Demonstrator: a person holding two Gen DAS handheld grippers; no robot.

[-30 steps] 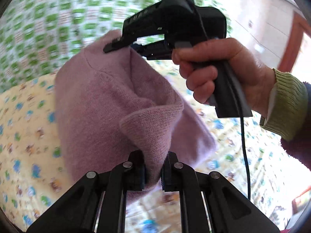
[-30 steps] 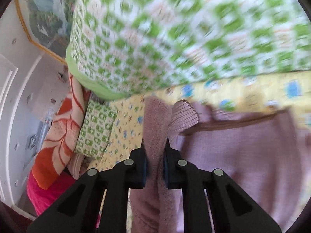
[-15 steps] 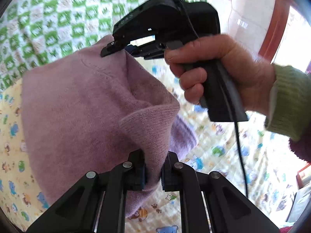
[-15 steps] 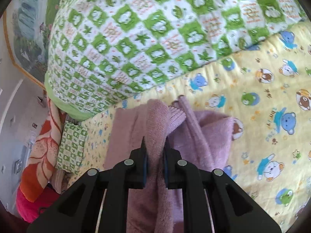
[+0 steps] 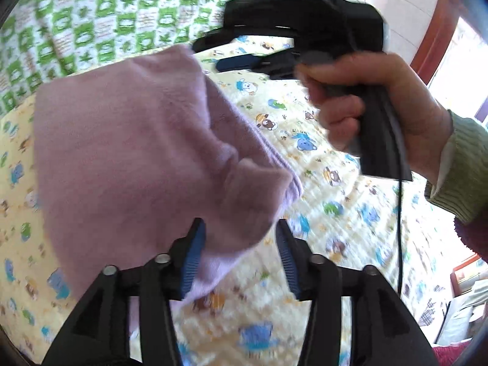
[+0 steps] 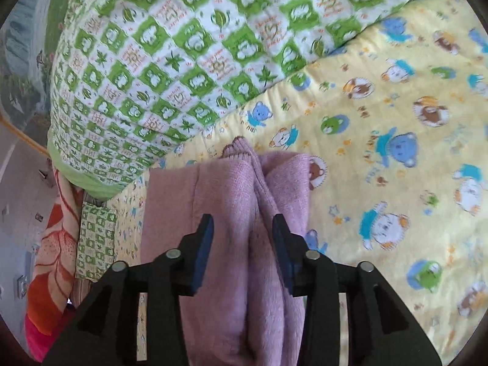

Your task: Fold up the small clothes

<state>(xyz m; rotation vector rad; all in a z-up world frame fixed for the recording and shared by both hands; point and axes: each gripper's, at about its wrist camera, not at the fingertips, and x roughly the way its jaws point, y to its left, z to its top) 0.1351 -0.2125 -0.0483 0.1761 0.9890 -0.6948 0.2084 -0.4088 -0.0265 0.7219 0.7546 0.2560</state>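
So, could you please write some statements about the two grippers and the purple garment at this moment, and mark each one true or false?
1. The left gripper is open. True.
2. The right gripper is shut on the purple garment. False: its jaws stand apart, with the fabric lying loose between them.
3. The garment lies on a plain white sheet. False: it lies on a yellow sheet printed with cartoon bears.
4. A green and white checked quilt is beyond the garment. True.
5. In the left wrist view, a bare hand holds the right gripper's handle. True.
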